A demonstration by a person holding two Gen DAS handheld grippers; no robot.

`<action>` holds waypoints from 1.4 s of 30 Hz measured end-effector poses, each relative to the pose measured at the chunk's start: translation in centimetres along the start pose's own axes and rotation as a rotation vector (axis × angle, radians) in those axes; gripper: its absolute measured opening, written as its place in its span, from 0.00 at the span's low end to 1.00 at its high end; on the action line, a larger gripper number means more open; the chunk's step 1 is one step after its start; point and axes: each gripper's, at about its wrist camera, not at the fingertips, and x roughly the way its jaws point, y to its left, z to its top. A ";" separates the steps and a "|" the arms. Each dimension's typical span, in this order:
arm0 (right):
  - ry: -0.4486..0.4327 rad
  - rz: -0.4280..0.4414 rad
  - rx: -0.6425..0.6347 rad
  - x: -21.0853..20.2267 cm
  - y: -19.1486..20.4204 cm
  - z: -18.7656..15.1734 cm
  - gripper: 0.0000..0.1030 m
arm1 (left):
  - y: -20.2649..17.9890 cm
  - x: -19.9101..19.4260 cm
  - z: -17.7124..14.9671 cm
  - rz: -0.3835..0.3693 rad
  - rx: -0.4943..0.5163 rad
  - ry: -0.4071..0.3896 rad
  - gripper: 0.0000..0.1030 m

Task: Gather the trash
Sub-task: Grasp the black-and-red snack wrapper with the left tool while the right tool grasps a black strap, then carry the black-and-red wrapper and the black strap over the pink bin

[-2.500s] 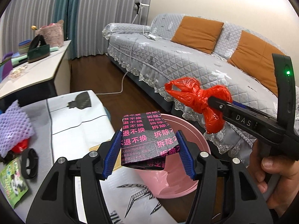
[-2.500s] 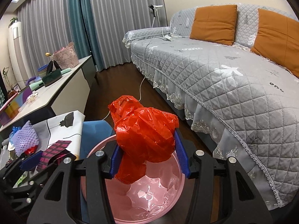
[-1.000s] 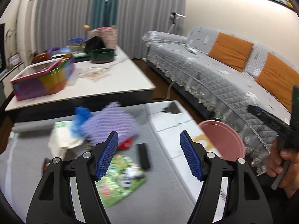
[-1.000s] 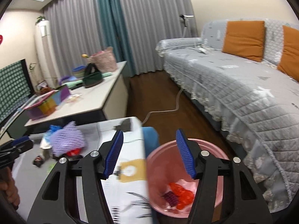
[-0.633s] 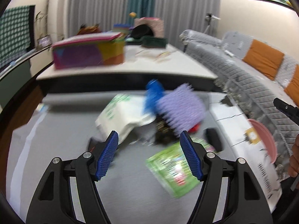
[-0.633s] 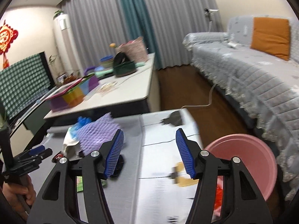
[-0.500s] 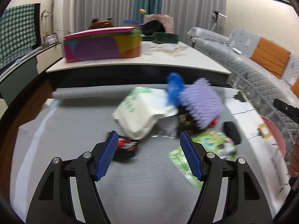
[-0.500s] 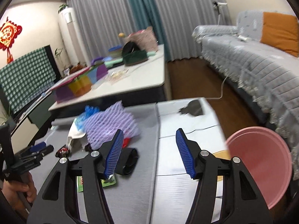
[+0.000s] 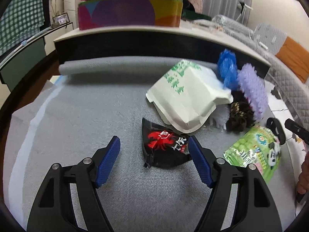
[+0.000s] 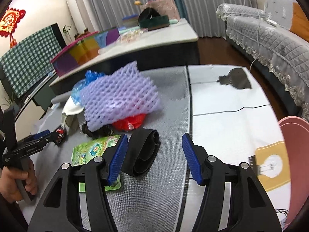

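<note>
On the grey counter (image 9: pixel 81 116), a white paper bag (image 9: pixel 185 94) anchors the trash pile. Just in front of it, the black crab wrapper (image 9: pixel 164 147) lies between the opening left gripper (image 9: pixel 154 160) fingers, untouched. Right gripper (image 10: pixel 154 154) fingers stand apart beside a black band (image 10: pixel 143 152), right of the bag.

Crumpled black wrapper (image 9: pixel 164 147) with red crab print, lower centre of left wrist view, flat on grey mat, green snack packet (image 9: pixel 255 154) at right, white paper bag (image 9: pixel 189 94) above, purple foam net (image 10: pixel 119 94) mid-left in right view, pink bin (image 10: pixel 295 154) right edge
</note>
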 end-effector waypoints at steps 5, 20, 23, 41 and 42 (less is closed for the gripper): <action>0.048 0.007 -0.013 1.2 0.5 -0.3 0.52 | -1.0 0.9 -0.3 -0.040 0.024 0.044 0.56; 0.062 0.023 -0.064 0.8 1.2 -0.7 0.03 | -1.1 -1.6 0.4 -0.004 0.031 -0.009 0.43; 0.045 0.019 -0.064 0.1 1.2 -0.5 0.02 | -1.4 -2.6 0.5 -0.004 0.036 -0.028 0.43; -0.090 -0.022 -0.066 -7.4 0.5 0.2 0.02 | -7.4 -8.6 1.2 -0.103 0.083 -0.155 0.43; -0.101 -0.028 -0.066 -7.9 0.4 0.3 0.02 | -7.8 -8.9 1.2 -0.108 0.086 -0.159 0.43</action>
